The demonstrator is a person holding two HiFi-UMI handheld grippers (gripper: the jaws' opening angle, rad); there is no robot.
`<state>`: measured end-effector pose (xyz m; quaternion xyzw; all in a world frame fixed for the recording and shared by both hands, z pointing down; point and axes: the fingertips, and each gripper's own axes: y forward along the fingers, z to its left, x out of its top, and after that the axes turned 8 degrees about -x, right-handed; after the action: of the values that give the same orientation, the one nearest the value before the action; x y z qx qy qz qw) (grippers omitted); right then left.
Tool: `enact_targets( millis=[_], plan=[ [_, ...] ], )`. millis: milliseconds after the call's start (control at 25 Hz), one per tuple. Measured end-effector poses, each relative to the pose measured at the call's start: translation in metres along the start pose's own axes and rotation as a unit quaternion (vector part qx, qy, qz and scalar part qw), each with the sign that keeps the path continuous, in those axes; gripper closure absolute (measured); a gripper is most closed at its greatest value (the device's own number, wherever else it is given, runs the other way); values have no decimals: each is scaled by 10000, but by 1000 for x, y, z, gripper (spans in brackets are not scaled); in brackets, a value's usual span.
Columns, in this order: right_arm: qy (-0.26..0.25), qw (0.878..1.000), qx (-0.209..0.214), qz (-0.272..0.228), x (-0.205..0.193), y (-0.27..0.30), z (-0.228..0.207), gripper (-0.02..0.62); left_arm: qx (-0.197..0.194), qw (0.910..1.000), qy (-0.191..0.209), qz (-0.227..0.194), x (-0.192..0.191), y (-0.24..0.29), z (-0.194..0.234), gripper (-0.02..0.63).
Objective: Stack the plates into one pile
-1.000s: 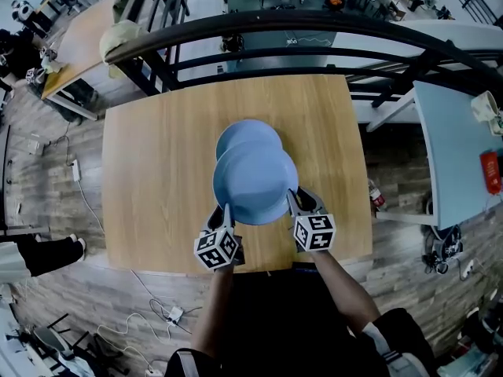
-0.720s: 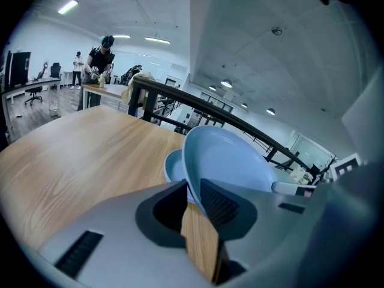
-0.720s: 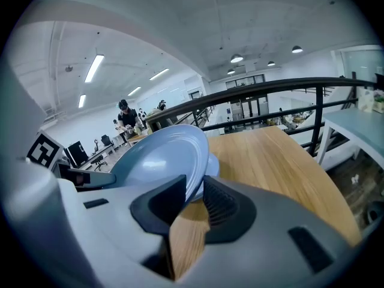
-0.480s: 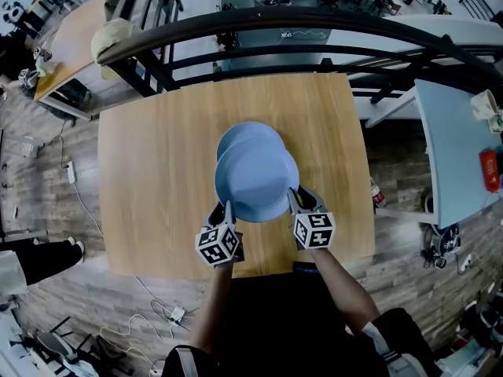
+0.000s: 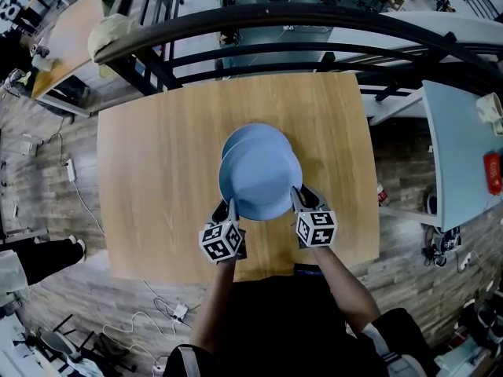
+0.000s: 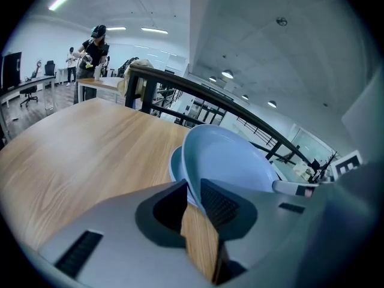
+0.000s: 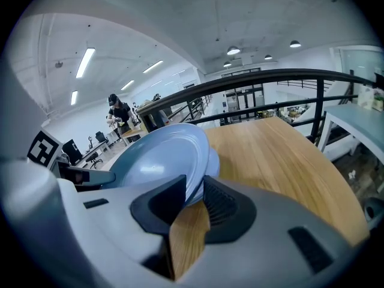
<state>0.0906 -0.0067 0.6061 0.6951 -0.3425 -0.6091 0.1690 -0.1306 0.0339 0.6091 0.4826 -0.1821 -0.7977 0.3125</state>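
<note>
Head view showed me both grippers at the near rim of one blue plate (image 5: 261, 181), the left gripper (image 5: 230, 209) on its left side and the right gripper (image 5: 299, 199) on its right side, above the wooden table (image 5: 157, 171). I saw in the left gripper view and the right gripper view that each pair of fingers was clamped on this rim. This blue plate was tilted and covered most of a second blue plate (image 5: 245, 132), which lay flat on the table; whether they touched, I could not tell.
</note>
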Motion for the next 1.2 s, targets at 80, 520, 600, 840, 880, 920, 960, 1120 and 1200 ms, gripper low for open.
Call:
enact_targets(
  millis=[80, 520, 600, 840, 880, 920, 960, 1120, 1200],
  plan=[
    [-8, 10000, -20, 38, -1, 7, -1, 490, 11, 10000, -29, 39, -1, 6, 3, 523],
    [-49, 9997, -46, 256, -5, 29, -10, 489, 94, 9996, -128, 229, -7, 29, 11, 523],
    [-61, 9995, -40, 302, -6, 34, -10, 489, 132, 9995, -153, 261, -7, 33, 14, 523],
    [-97, 9991, -21, 406, -8, 47, -10, 489, 226, 9990, -158, 360, -8, 42, 22, 523],
    [-103, 9991, -14, 417, -8, 50, -9, 489, 232, 9989, -154, 382, -8, 44, 23, 523],
    [-111, 9990, -7, 427, -7, 52, -9, 489, 238, 9988, -146, 407, -7, 46, 25, 523],
    [-117, 9990, -3, 439, -7, 54, -9, 488, 243, 9987, -134, 436, -7, 47, 26, 522],
    [-121, 9988, -3, 478, -7, 58, -10, 488, 254, 9983, -143, 497, -7, 52, 28, 520],
    [-125, 9986, 6, 506, -7, 59, -10, 488, 274, 9982, -156, 512, -8, 53, 28, 520]
  ],
)
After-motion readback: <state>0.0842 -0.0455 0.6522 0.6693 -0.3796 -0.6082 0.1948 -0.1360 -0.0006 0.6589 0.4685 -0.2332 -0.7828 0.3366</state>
